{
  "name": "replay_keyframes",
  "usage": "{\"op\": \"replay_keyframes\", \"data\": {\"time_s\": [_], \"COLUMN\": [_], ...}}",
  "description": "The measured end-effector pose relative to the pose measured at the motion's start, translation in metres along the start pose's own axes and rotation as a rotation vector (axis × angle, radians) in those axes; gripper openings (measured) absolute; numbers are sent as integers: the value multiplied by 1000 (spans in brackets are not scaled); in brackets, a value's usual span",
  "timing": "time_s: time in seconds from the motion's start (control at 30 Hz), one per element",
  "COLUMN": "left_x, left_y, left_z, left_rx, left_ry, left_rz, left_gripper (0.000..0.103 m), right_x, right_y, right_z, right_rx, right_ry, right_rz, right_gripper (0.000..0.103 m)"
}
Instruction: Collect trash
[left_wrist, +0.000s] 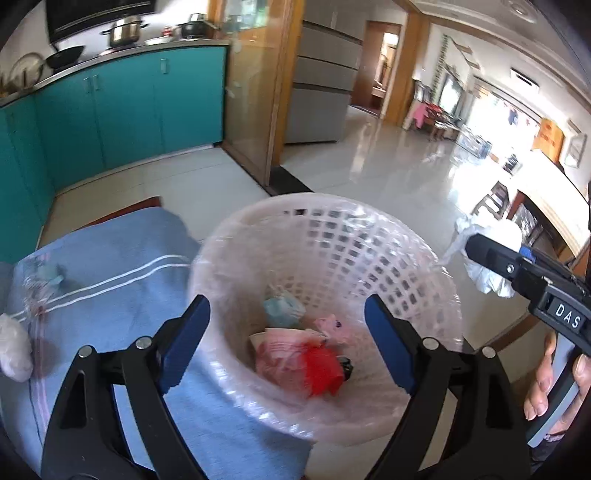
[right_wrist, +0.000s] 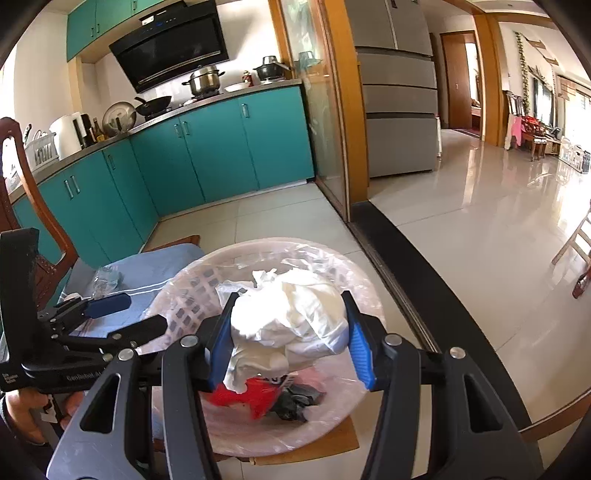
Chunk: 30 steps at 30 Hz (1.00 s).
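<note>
Teal cabinets (right_wrist: 221, 147) run under the kitchen counter. On that counter, a steel pot (right_wrist: 204, 80) stands beside a black wok (right_wrist: 154, 104), below the black range hood (right_wrist: 173, 44). Right of the cabinets stands a wood-framed glass door (right_wrist: 321, 110), then a grey refrigerator (right_wrist: 397, 92). Left of the cabinets rises a wooden chair back (right_wrist: 26, 177). Glossy floor tiles (right_wrist: 480, 221) spread beyond the refrigerator.

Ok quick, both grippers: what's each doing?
Left gripper: open, empty, above the basket.
Right gripper: shut on white crumpled bag.
</note>
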<state>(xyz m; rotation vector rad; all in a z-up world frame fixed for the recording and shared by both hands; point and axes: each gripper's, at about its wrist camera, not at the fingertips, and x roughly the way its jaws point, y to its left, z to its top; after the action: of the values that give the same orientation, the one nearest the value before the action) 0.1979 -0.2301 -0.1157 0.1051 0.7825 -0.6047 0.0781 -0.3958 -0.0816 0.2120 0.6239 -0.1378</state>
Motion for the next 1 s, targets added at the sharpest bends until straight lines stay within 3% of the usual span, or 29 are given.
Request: {"op": "replay_keyframes", "data": {"time_s": [0.23, 0.43, 0.6, 0.77, 0.87, 0.9, 0.97, 1.0], "left_x": [-33, -65, -88, -76, -57, -52, -42, -40], "left_y": [38, 82, 135, 204, 245, 252, 270, 273], "left_z": [-8, -16, -27, -38, -44, -47, -52, -56], "left_rx": [-71, -121, -213, -323, -398, -412, -436, -447], "left_ry": [-56, -97, -114, -47, 7, 18, 64, 78], "left_rz": [111, 282, 398, 582, 588, 580, 544, 517], "left_gripper": [86, 88, 91, 94, 93, 91, 54, 49], "right_x": [14, 25, 31, 37, 44, 47, 56, 63], "right_y": [24, 43, 61, 88, 111, 120, 137, 147], "right_z": [4, 3, 9, 15, 16, 16, 18, 20], "right_rx": [-46, -59, -54, -84, -116, -130, -149, -151], "right_ry": [33, 65, 70, 79, 93, 93, 94, 100], "right_rz": [12, -10, 4, 35, 76, 90, 116, 132], "right_gripper": [55, 79, 80, 80, 81, 82, 84, 84]}}
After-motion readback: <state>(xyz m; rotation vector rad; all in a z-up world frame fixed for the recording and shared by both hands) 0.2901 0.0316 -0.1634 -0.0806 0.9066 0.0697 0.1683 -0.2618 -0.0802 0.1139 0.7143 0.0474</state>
